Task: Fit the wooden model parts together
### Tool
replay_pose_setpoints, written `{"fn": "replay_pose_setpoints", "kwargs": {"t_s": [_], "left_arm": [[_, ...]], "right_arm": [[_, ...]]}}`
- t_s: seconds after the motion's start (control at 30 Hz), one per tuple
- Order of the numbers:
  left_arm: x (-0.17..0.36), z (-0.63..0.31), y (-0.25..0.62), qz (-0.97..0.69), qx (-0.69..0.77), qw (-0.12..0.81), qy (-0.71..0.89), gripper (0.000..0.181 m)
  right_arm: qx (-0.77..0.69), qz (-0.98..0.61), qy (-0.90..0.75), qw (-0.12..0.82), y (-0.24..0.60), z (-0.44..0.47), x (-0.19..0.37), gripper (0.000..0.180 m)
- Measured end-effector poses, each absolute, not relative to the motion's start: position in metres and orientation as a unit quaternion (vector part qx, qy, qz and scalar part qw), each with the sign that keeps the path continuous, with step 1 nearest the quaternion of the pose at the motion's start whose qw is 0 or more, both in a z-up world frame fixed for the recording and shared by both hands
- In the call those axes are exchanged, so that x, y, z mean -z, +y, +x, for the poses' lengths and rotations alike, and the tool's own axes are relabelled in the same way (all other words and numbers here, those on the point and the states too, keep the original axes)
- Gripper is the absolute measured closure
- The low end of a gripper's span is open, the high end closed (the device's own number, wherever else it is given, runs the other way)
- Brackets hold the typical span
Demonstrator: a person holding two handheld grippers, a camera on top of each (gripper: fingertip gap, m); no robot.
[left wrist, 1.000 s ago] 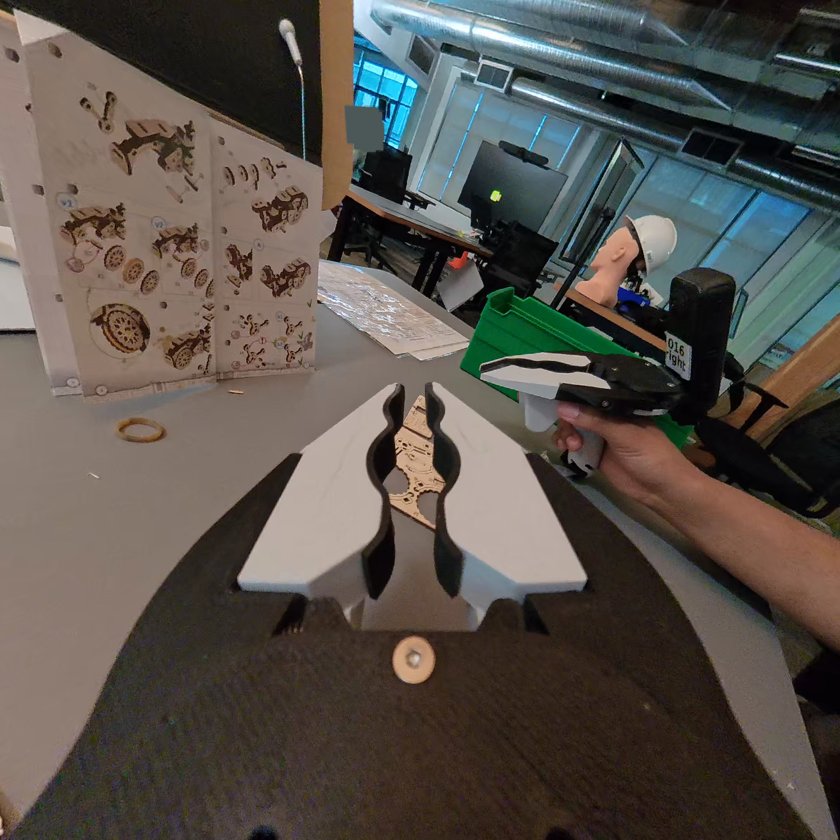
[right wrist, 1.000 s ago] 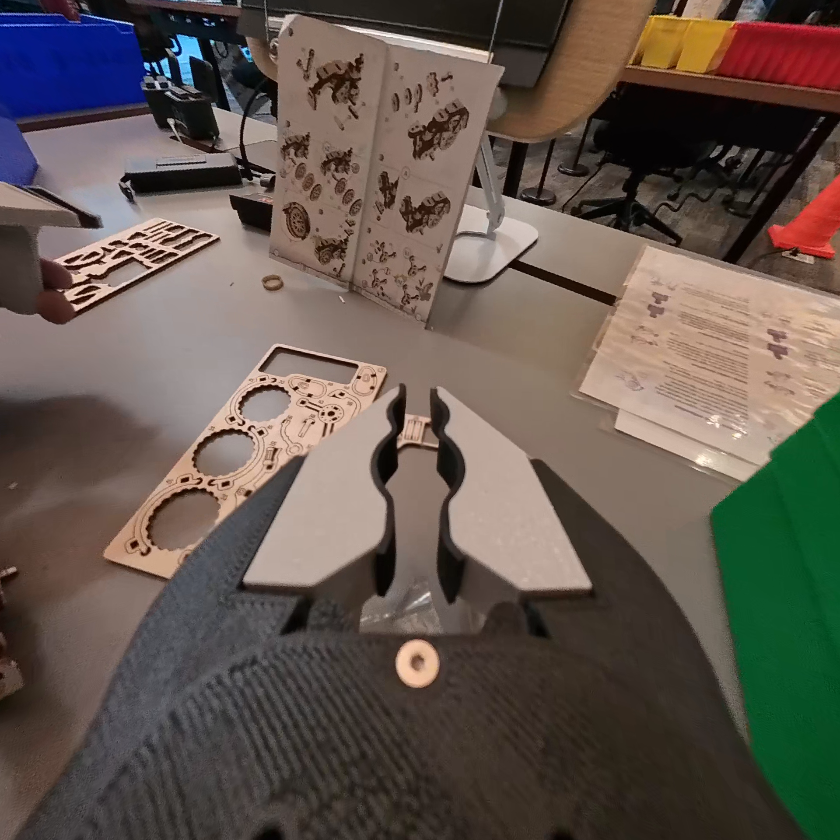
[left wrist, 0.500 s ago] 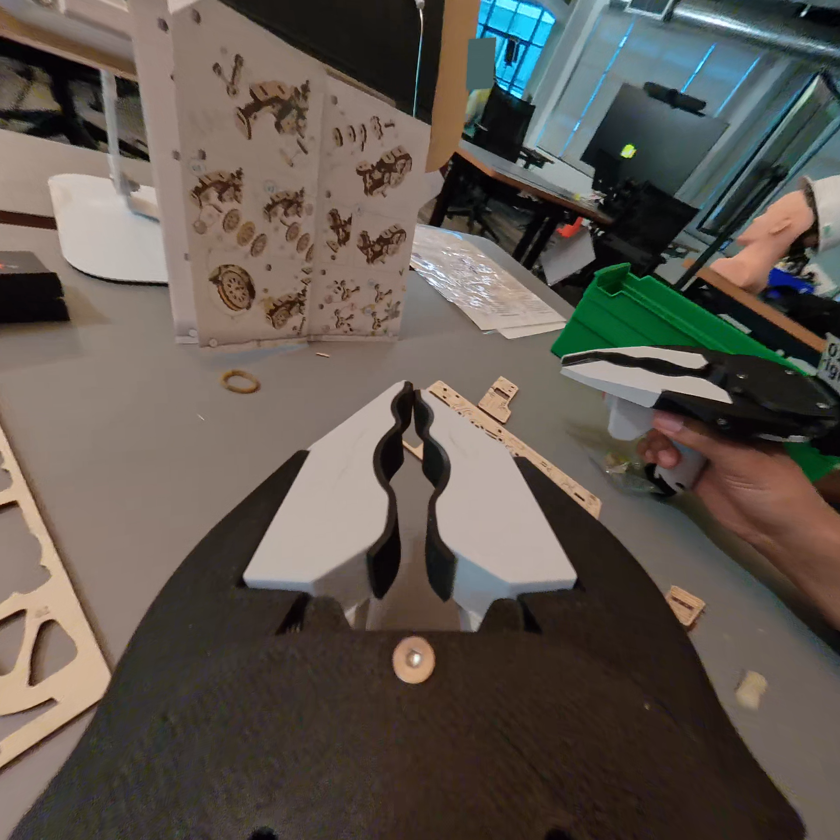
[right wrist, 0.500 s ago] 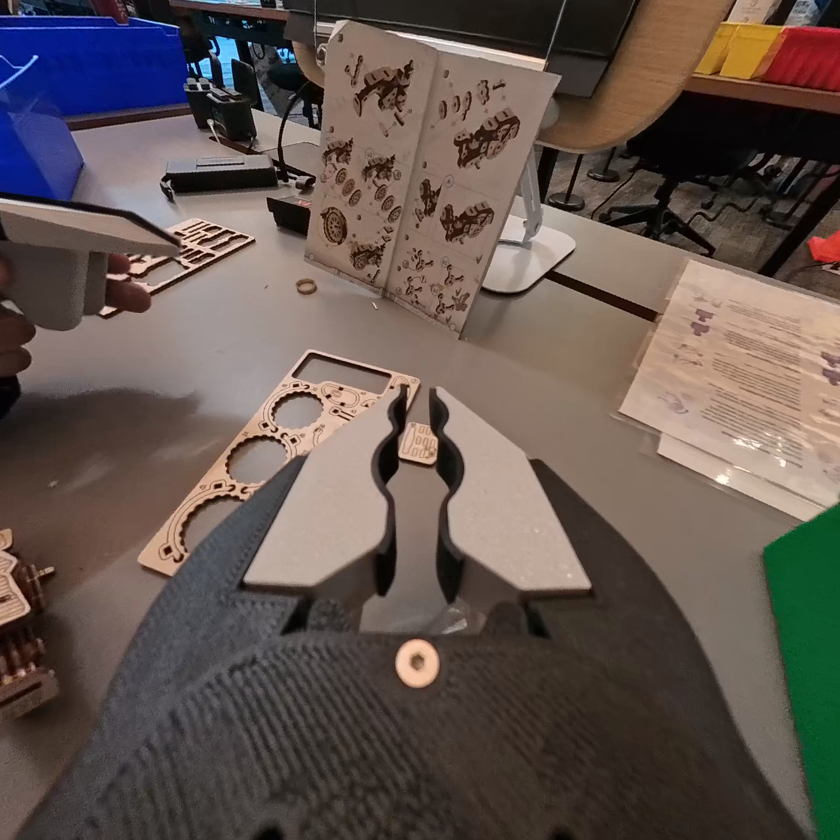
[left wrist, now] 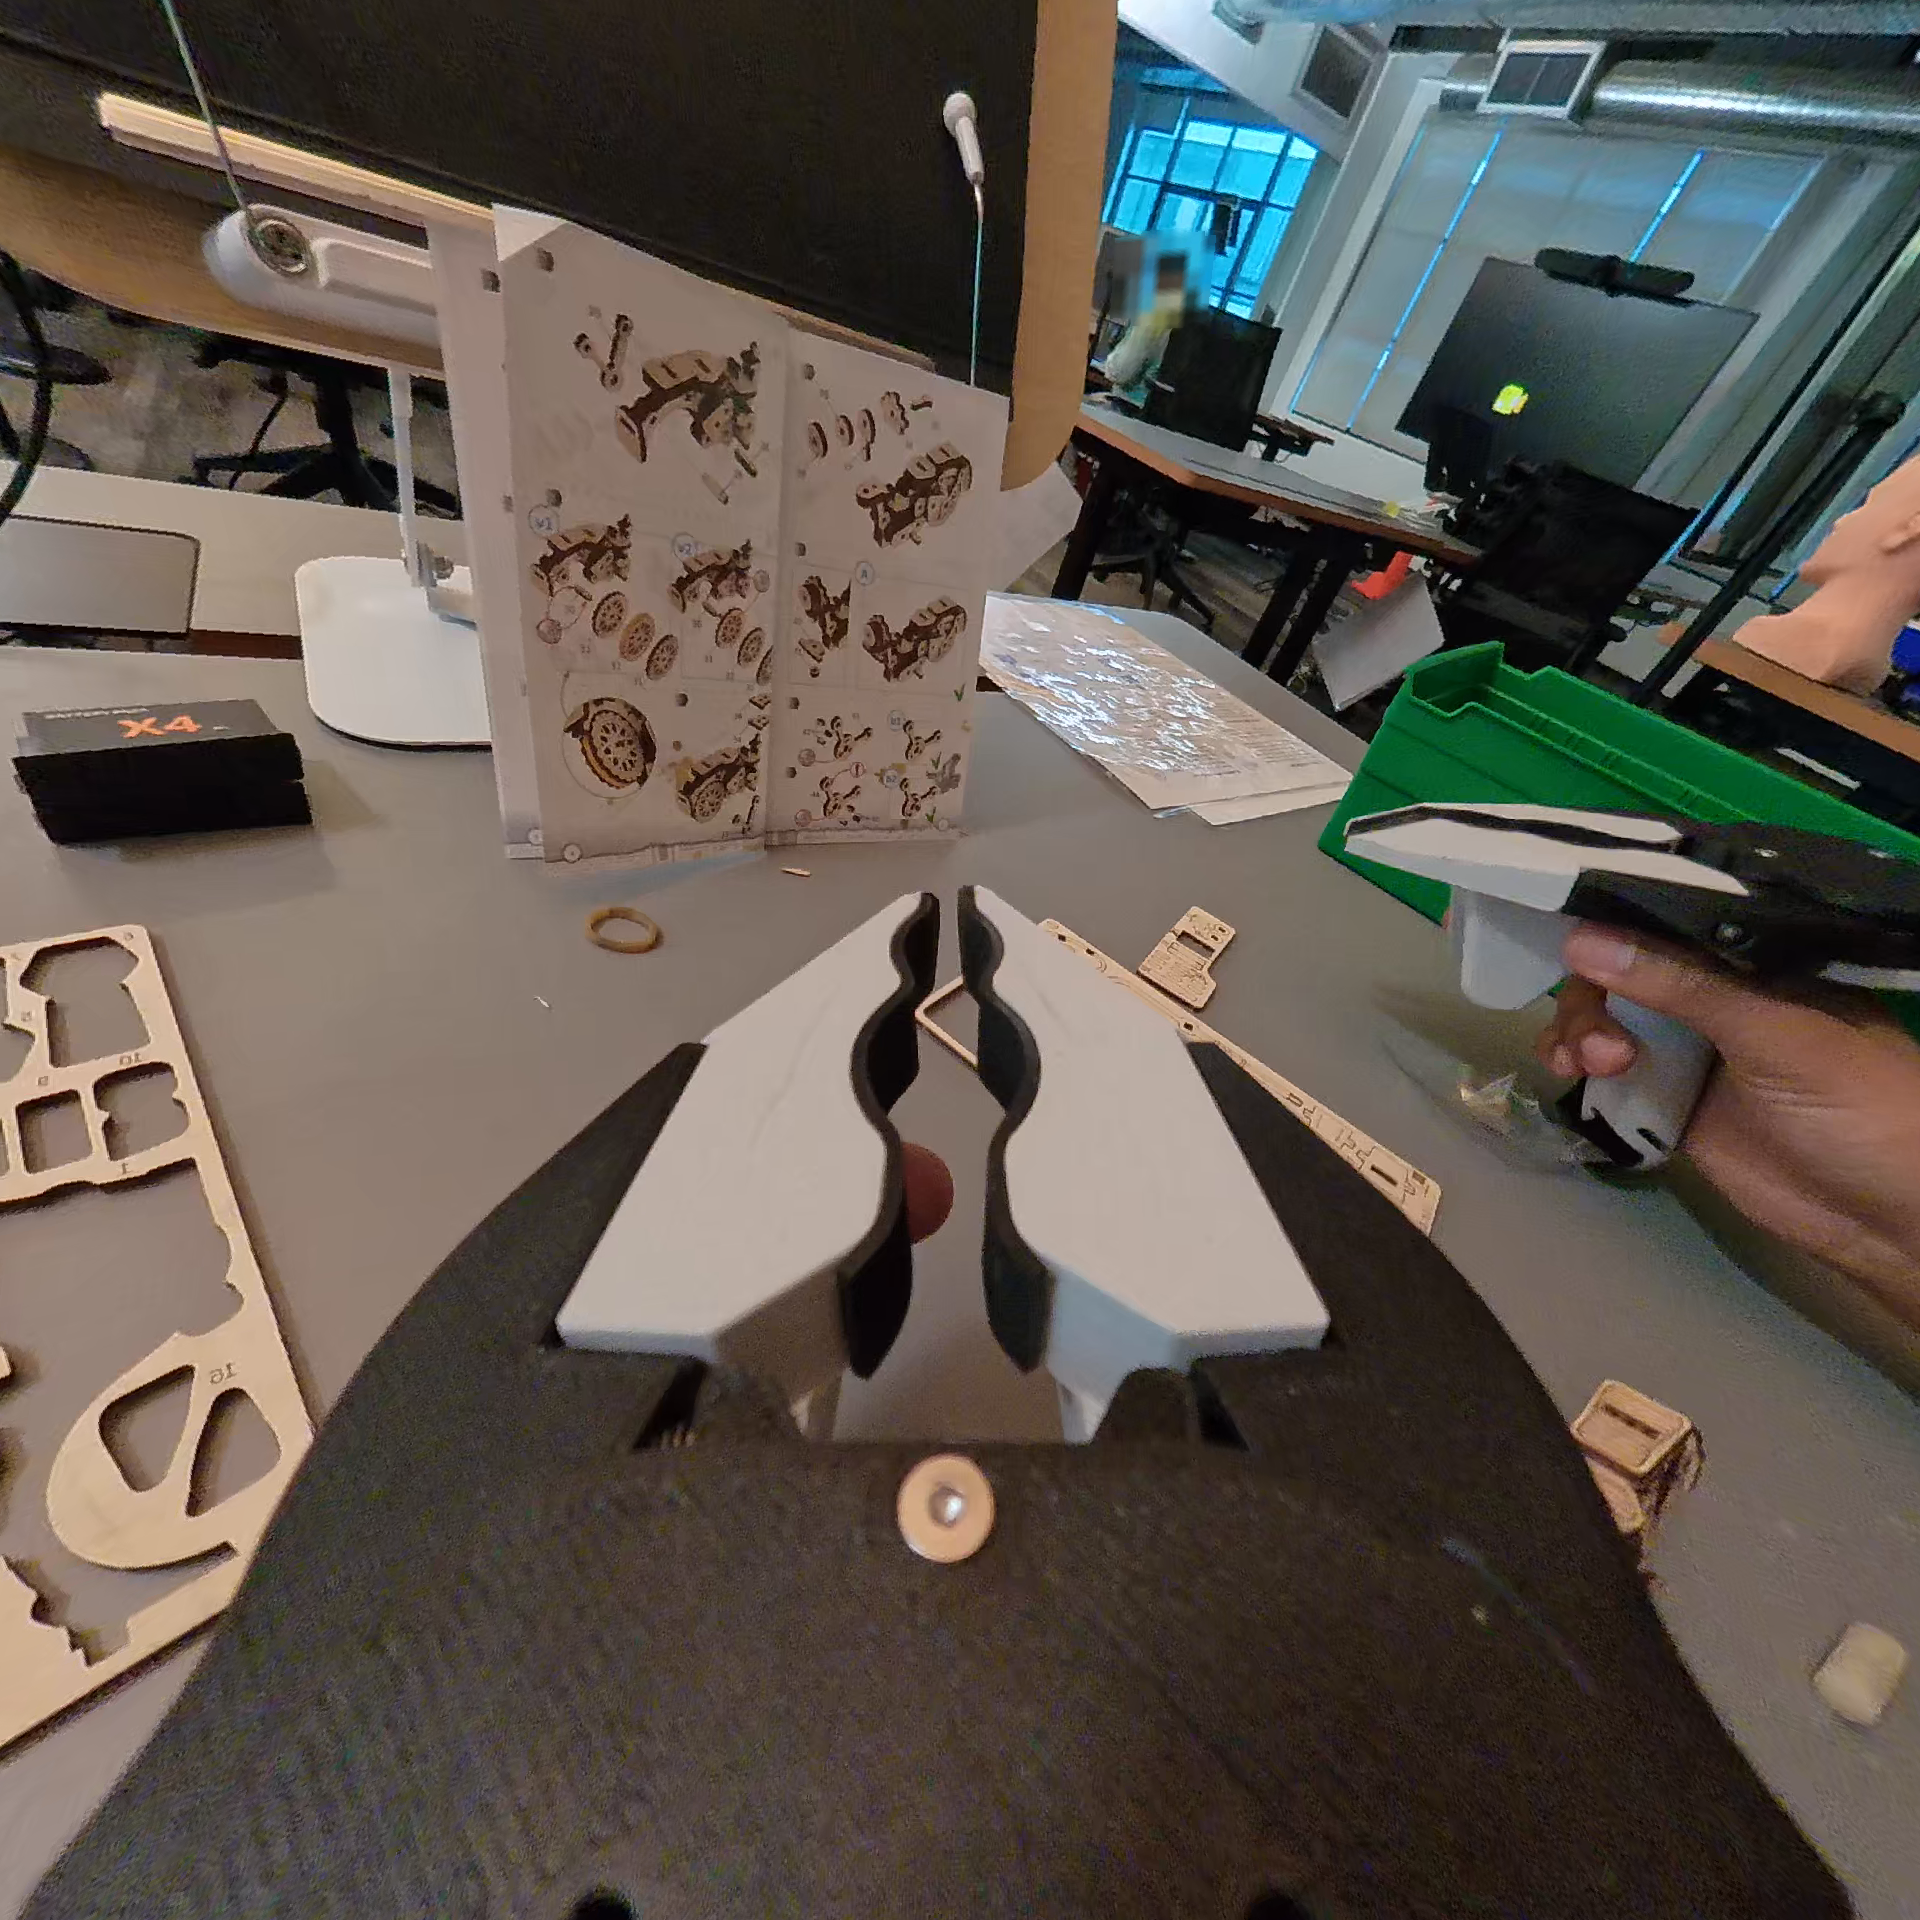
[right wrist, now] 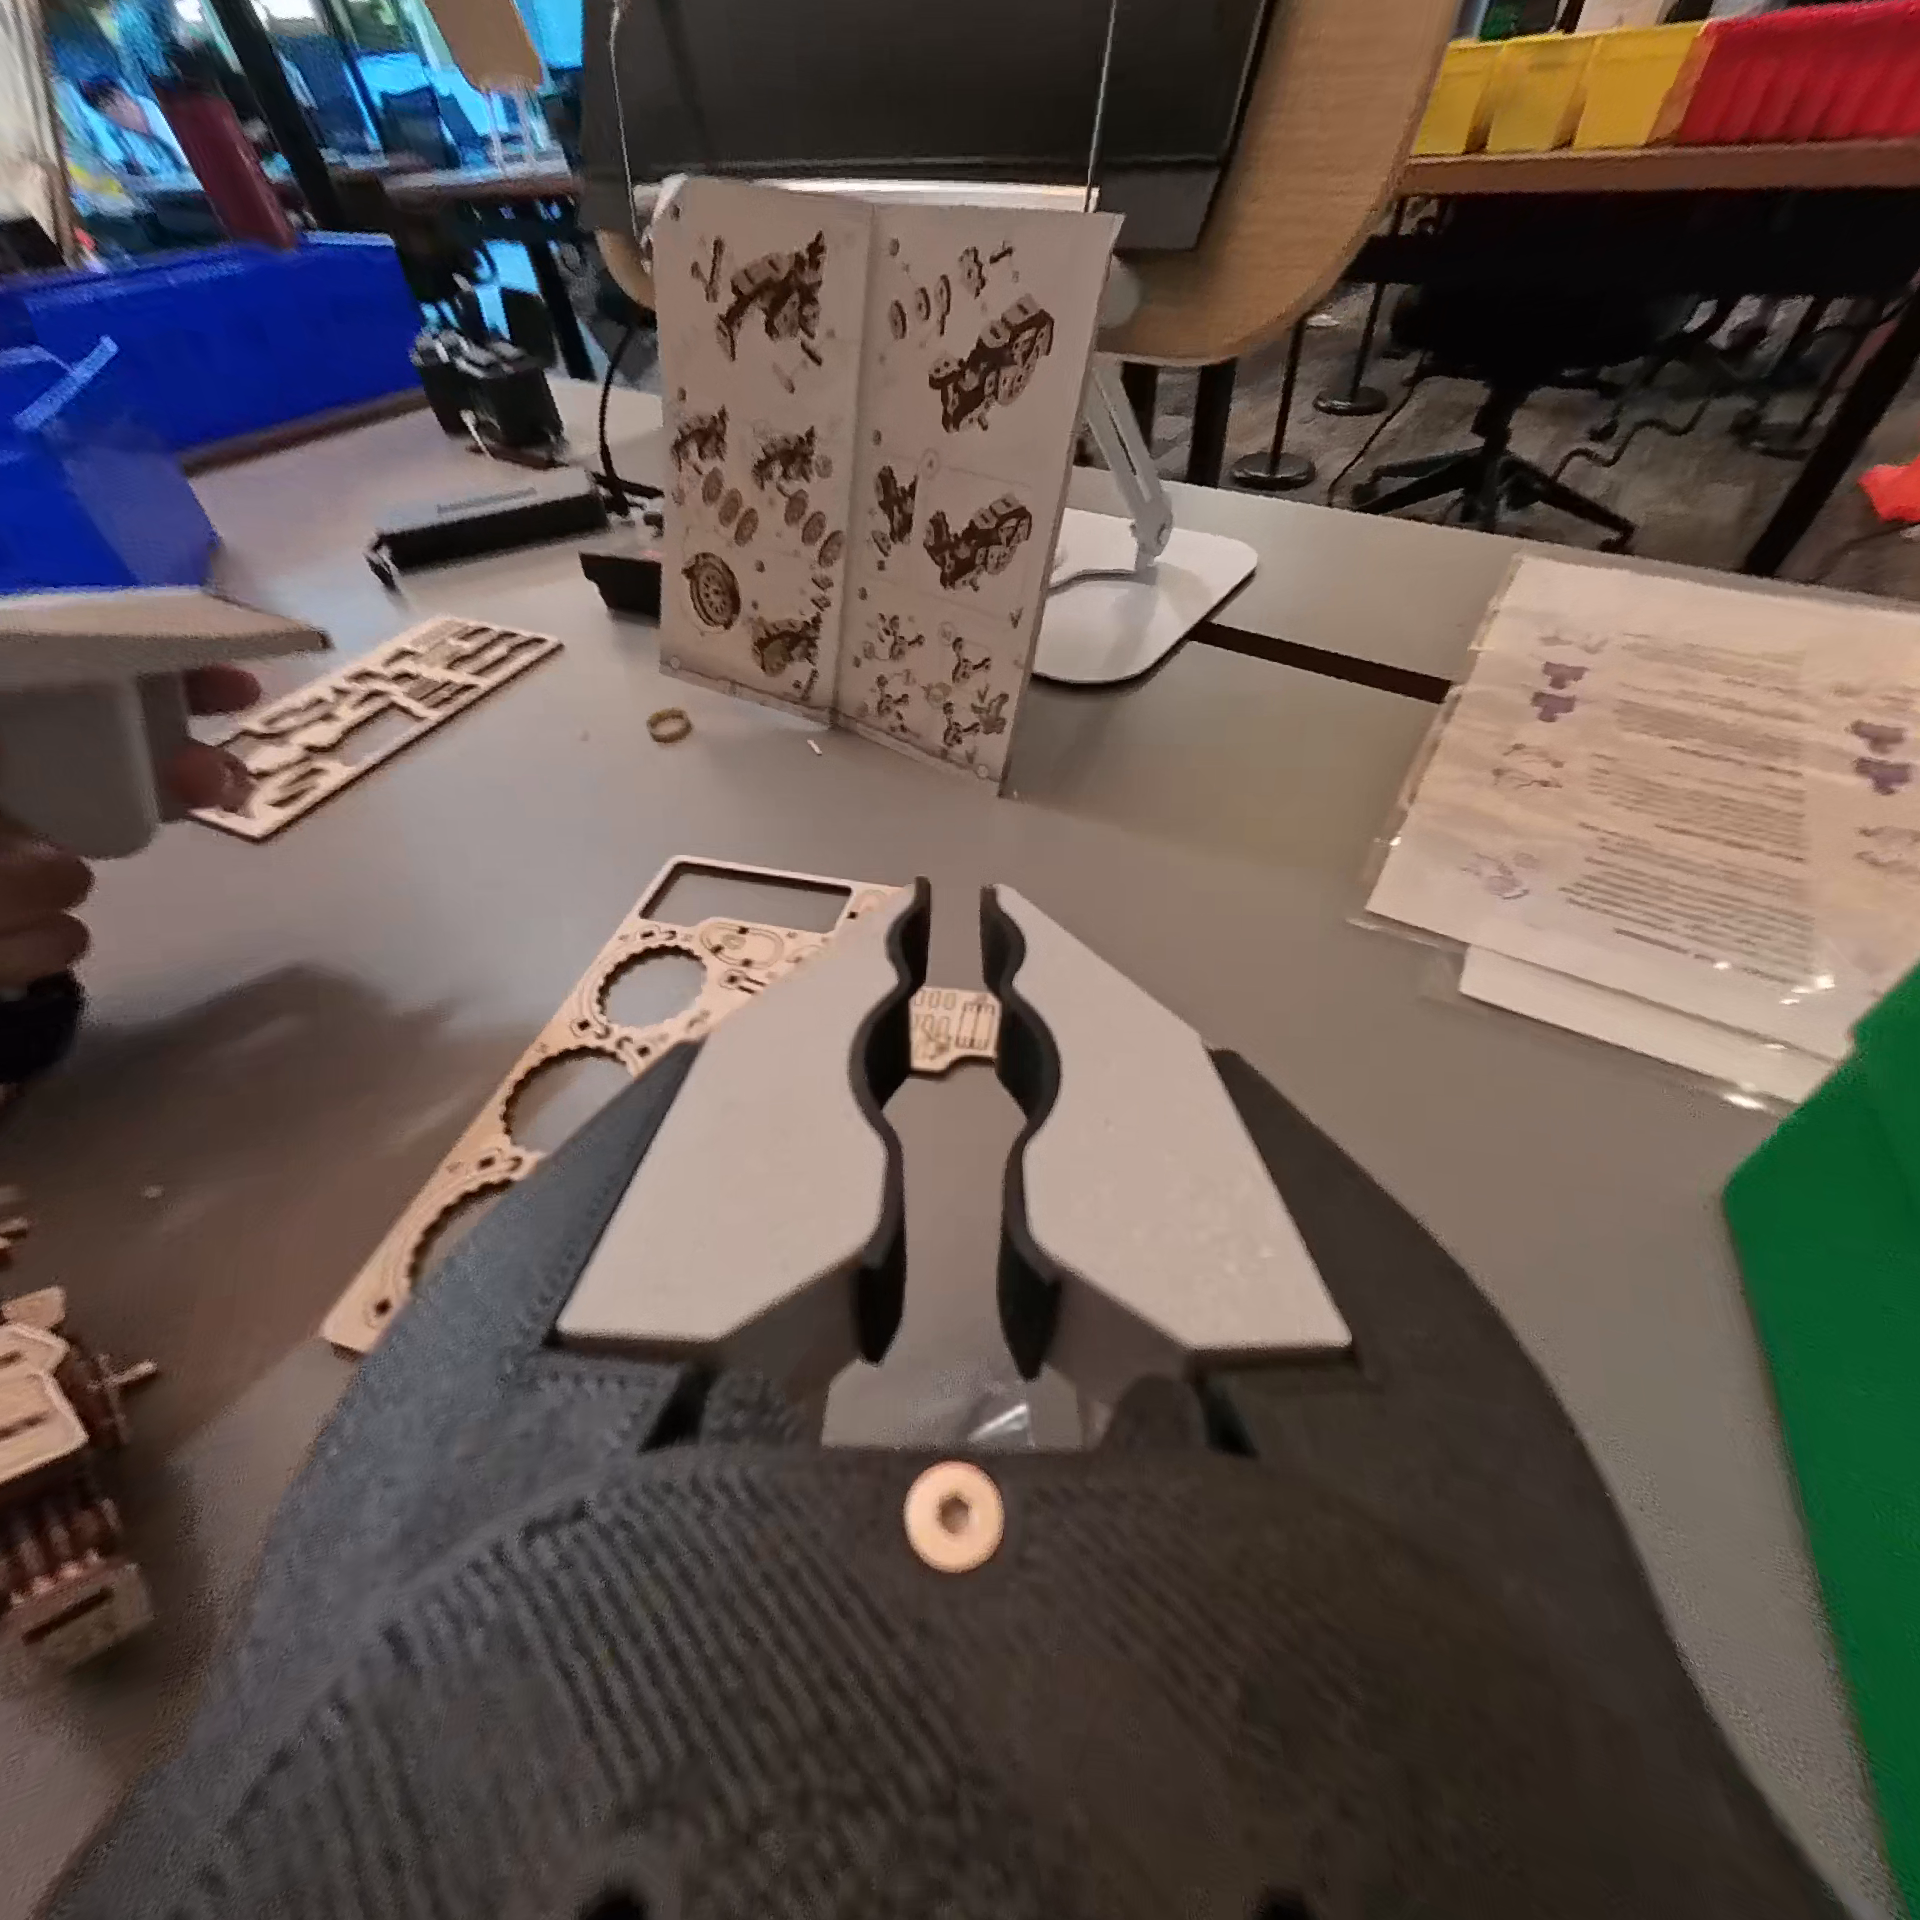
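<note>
Hovering over the grey counter, both claws carry nothing, so the fitting looks barely started here. The left claw has its jaws nearly together with only a thin gap and nothing between them. The right claw stands slightly parted, also empty, aimed at a small wooden part lying flat on the counter just below its tips. Beside that part lies a punched sheet with round holes where pieces are gone, and a second sheet sits at the left. A partly built model rests at the right view's left edge, so some assembly seems done already. A small wooden box lies loose near the left claw. The instruction sheet stands upright behind. Picking up the small part and joining it to the model appears still ahead.
</note>
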State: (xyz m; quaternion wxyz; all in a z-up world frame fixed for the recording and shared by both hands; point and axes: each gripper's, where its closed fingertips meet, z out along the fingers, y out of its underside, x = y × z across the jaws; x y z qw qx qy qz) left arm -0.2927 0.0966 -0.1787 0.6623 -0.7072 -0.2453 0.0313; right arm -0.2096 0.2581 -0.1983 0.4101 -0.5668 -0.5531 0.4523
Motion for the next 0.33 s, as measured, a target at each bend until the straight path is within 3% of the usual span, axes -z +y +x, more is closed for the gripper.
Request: {"fn": "replay_pose_setpoints", "kwargs": {"t_s": [0.03,0.33], "left_arm": [[0.1793,-0.2922,0.0963,-0.709,-0.031,0.662,-0.242,0.181],[0.1858,-0.2915,0.0973,-0.714,-0.016,0.655,-0.245,0.175]], "right_arm": [[-0.463,-0.57,-0.547,0.402,0.2575,-0.2098,0.1978,0.172],[-0.489,-0.59,-0.521,0.376,0.2625,-0.2081,0.1987,0.169]]}}
